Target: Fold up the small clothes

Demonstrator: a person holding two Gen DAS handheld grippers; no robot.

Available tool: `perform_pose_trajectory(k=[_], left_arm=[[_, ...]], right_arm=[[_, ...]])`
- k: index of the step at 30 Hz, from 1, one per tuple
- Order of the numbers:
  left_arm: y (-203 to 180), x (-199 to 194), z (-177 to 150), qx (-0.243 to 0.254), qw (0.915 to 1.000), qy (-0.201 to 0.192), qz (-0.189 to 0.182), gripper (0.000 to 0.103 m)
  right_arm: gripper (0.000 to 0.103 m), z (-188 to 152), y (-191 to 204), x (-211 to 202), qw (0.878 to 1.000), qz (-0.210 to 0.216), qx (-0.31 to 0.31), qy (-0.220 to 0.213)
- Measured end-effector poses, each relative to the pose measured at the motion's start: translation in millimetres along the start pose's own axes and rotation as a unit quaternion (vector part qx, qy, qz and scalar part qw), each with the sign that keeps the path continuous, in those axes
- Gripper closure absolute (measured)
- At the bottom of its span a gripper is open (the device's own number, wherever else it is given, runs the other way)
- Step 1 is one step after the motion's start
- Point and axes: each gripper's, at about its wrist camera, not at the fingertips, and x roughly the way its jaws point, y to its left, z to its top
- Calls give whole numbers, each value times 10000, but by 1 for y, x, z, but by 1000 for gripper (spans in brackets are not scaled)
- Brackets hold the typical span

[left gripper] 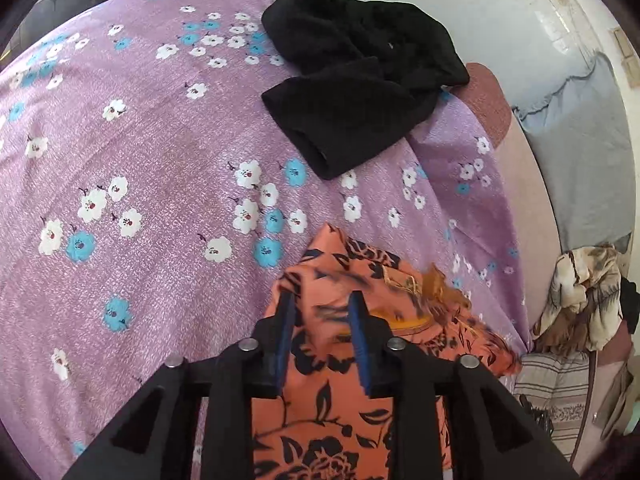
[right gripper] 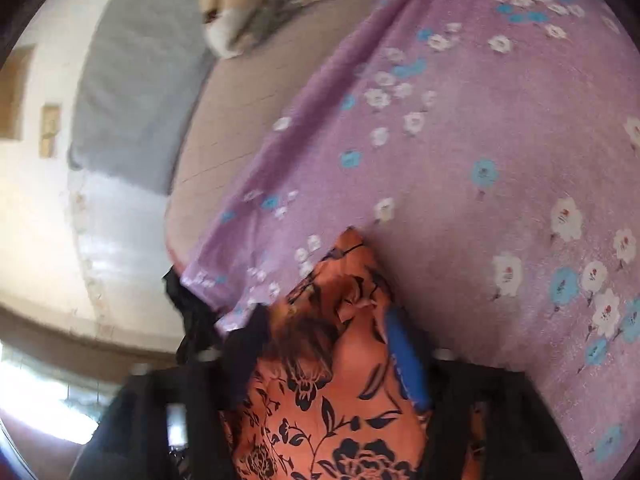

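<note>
An orange garment with black flower print (left gripper: 332,392) lies bunched at the near edge of the purple flowered bedsheet (left gripper: 152,152). My left gripper (left gripper: 322,308) has its blue-padded fingers closed on a fold of this garment. In the right wrist view the same orange garment (right gripper: 332,380) fills the space between the fingers of my right gripper (right gripper: 328,320), which is shut on it above the purple sheet (right gripper: 480,160). The right view is blurred by motion. A black garment (left gripper: 360,80) lies crumpled further back on the sheet, apart from both grippers.
The bed's right edge drops to a pale mattress border (left gripper: 524,184). A grey pillow (left gripper: 584,152) lies beyond it. A beige patterned cloth pile (left gripper: 580,300) sits at the right, and also shows in the right wrist view (right gripper: 248,4). A white wall (right gripper: 36,208) stands behind.
</note>
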Motion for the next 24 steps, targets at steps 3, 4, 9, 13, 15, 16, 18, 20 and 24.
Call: perform_pose_trajectory(k=[3,4,9,13,15,16,18,20,24], left_arm=[[16,-8,-23,158,9985,-502,-182,63],[21,-16,-34,97,9975,-664,-241,62],[12,-55,-110,361,9930,-1112,186,41],[4,-67,-164,269,9932,-1134,38,32],[1,-53,-175,371,9960,-797,-160,29],[0,-43,-175,455,9969,-621,-139,29],[5,-28,-171,347,9987,-365,-47,29],[19,-21,-165,-59,9994,-308,-167,29],[26,-16,-156,-365,9968,-436,-562,29]], right_arm=[[20,-12,-27,-8,9993,-48,-359,77],[21,-19,-34,-14,9982,-124,-577,71],[21,-48,-48,-42,9940,-290,-1059,-19],[21,-66,-35,-47,9934,-105,-1134,154],[21,-79,-37,-52,9941,-42,-1045,284],[21,-87,-41,-56,9951,19,-940,318],[21,-99,-51,-57,9963,138,-728,433],[21,-105,-62,-50,9968,278,-450,592],[21,-107,-52,-40,9951,578,-736,329]])
